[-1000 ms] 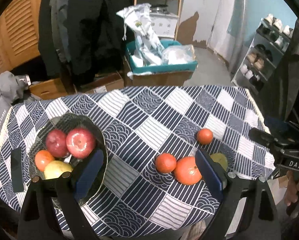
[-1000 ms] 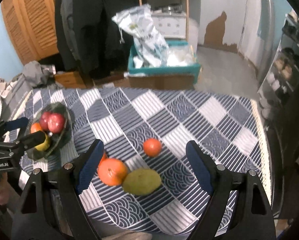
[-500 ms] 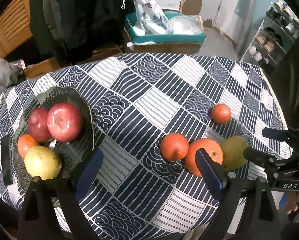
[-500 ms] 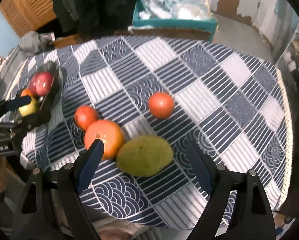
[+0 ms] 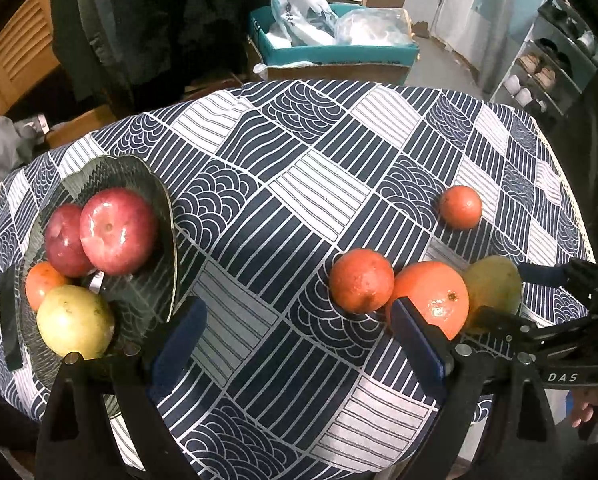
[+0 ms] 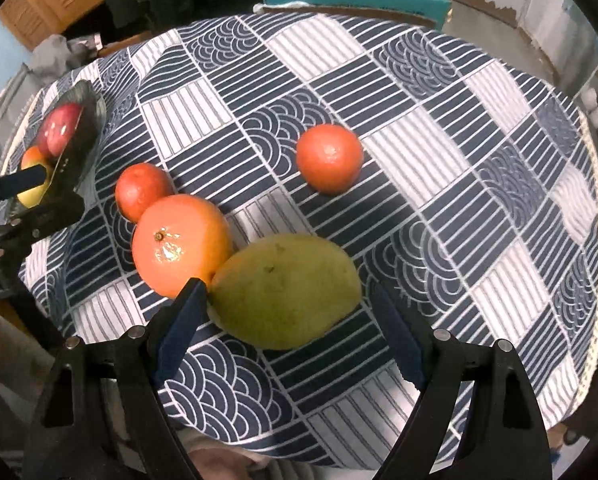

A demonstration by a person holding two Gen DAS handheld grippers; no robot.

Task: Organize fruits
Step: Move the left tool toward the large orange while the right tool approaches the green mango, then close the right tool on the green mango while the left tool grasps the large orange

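Note:
A dark green leaf-shaped plate (image 5: 161,196) at the table's left holds two red apples (image 5: 117,230), a small orange and a yellow-green fruit (image 5: 75,320). My left gripper (image 5: 297,316) hangs open and empty over the checked cloth between the plate and the loose fruit. On the cloth lie a tangerine (image 6: 143,190), a large orange (image 6: 181,244), a green mango (image 6: 287,288) and a second tangerine (image 6: 329,158) farther back. My right gripper (image 6: 287,292) stands open astride the mango; its left finger is close to the mango's end and a gap shows on the right.
The near table edge runs just below both grippers. Behind the table stand a teal box (image 5: 339,54) with plastic bags, hanging dark clothes (image 5: 139,20) and a shoe rack (image 5: 551,68). A black strip (image 5: 9,320) lies left of the plate.
Both grippers have sunk toward the table and tipped further down. The right one now straddles the mango. No fruit has moved, and both sets of jaws stand as wide as before.

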